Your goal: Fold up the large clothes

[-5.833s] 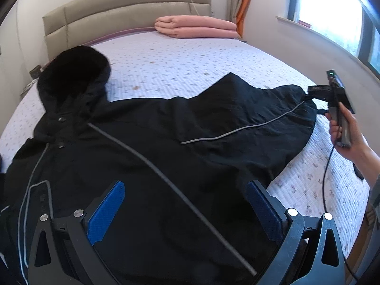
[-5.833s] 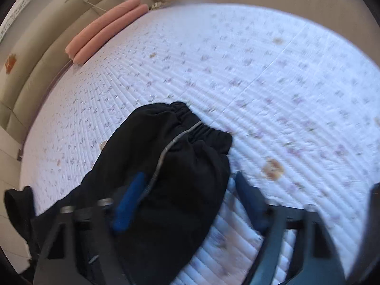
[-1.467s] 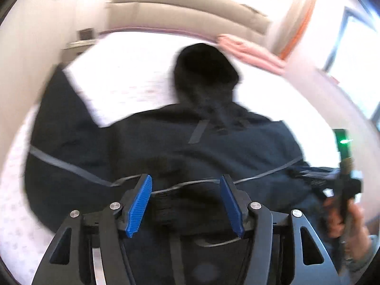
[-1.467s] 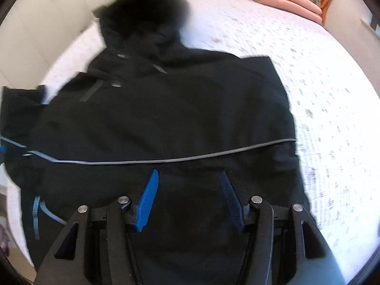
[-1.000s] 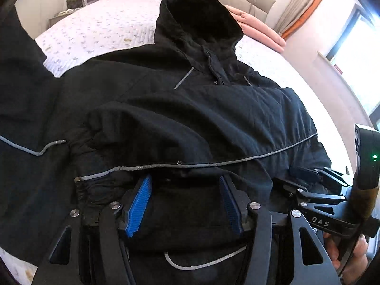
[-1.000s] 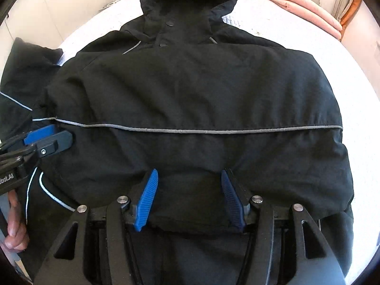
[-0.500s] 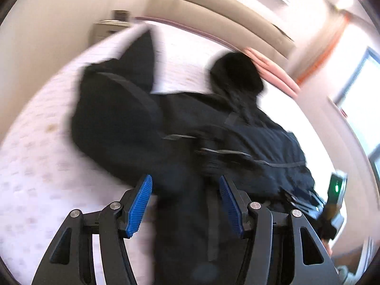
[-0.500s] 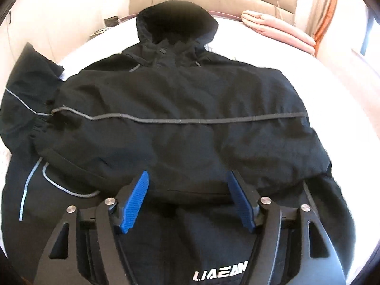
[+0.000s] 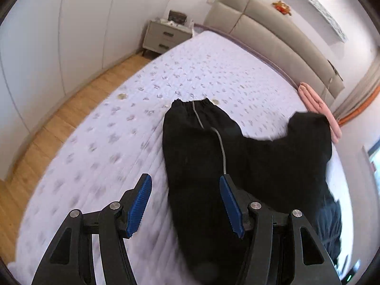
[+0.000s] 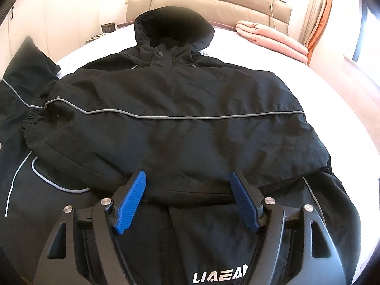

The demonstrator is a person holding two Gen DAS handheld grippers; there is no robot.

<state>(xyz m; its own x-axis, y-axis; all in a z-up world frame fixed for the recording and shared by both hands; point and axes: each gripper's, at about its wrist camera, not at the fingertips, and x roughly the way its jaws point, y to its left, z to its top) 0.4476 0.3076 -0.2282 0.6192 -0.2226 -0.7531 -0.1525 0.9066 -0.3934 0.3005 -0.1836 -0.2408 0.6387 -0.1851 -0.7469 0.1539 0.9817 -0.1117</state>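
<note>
Left wrist alone shows nightstand (image 9: 166, 36); right wrist, jacket's hood (image 10: 173, 27).

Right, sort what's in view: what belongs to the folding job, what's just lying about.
Belongs to the job:
- black hooded jacket
- its left sleeve, still spread out
- bed it lies on
- left gripper
- right gripper, jaws opening

Just lying about:
- folded pink blanket
- nightstand
- headboard

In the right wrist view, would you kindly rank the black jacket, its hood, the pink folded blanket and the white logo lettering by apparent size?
1. black jacket
2. hood
3. pink folded blanket, though farther away
4. white logo lettering
</note>
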